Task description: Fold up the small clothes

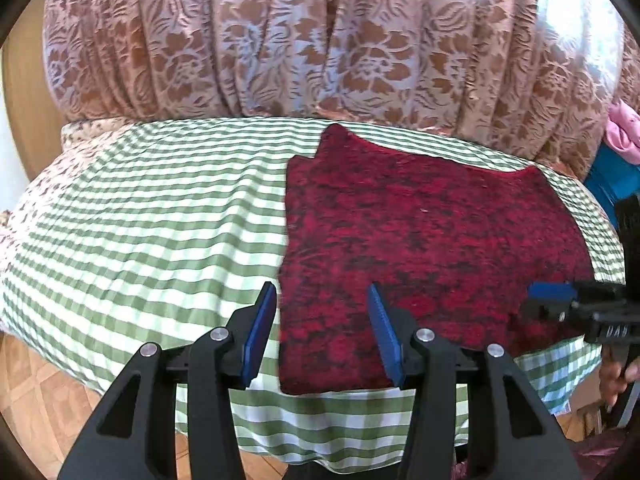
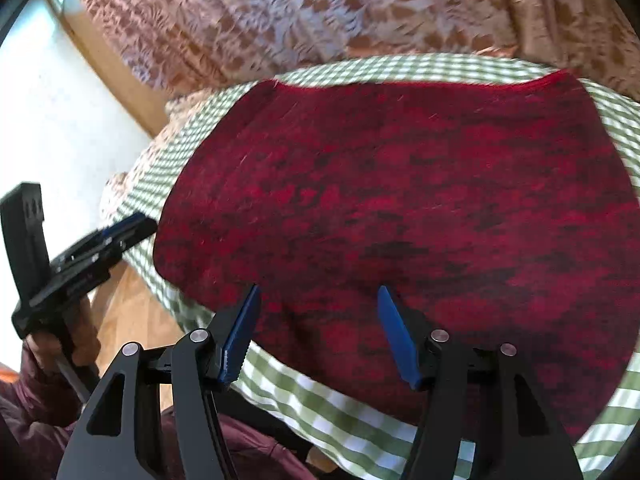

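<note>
Red-and-black knitted garment [image 1: 432,240] lying flat on the gingham-covered worktop [image 1: 152,216], left tool [image 1: 322,330] and right tool [image 2: 316,334] both spread and empty above its near edge; a shallow pinch may catch the tablecloth too.

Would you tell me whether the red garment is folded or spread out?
Folded, it seems: the red garment lies flat on the checked cloth as a compact block, with a second layer's edge stepped at its far left corner.

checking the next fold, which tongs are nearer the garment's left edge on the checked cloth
Left. The left tongs sit open right over the red knitted garment's left edge; the right tongs hover open over its near edge, further toward its right side.
</note>
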`<state>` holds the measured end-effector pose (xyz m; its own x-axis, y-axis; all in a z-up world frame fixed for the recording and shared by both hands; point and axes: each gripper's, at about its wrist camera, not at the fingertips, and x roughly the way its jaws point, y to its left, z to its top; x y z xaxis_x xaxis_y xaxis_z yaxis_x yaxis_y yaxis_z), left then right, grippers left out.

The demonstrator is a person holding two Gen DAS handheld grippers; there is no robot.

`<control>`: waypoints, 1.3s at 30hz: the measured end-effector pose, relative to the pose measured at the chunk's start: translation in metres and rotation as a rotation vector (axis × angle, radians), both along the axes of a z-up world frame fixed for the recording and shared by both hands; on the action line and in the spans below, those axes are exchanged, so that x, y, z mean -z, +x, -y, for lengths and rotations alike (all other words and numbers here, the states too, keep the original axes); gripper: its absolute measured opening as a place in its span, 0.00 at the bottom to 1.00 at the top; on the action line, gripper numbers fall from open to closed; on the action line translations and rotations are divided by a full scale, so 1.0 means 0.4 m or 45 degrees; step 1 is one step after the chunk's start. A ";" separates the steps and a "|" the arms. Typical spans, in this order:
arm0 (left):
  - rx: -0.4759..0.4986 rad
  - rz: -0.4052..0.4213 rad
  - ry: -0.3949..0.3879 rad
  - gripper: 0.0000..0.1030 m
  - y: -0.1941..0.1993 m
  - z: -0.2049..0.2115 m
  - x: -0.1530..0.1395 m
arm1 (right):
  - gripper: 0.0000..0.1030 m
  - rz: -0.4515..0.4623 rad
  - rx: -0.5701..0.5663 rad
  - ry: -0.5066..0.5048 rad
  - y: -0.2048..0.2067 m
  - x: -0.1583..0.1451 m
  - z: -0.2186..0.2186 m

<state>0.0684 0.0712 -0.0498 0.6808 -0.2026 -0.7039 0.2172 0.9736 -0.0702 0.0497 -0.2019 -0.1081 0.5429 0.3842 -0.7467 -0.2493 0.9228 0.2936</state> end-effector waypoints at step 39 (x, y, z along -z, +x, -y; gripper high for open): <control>-0.112 -0.274 -0.280 0.11 0.407 -0.011 0.087 | 0.59 -0.020 0.002 0.064 0.016 0.069 0.021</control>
<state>0.2312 0.0755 -0.0848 0.5427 -0.3126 -0.7796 0.0901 0.9445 -0.3160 0.0563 -0.2104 -0.1357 0.5319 0.4204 -0.7351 -0.2427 0.9073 0.3433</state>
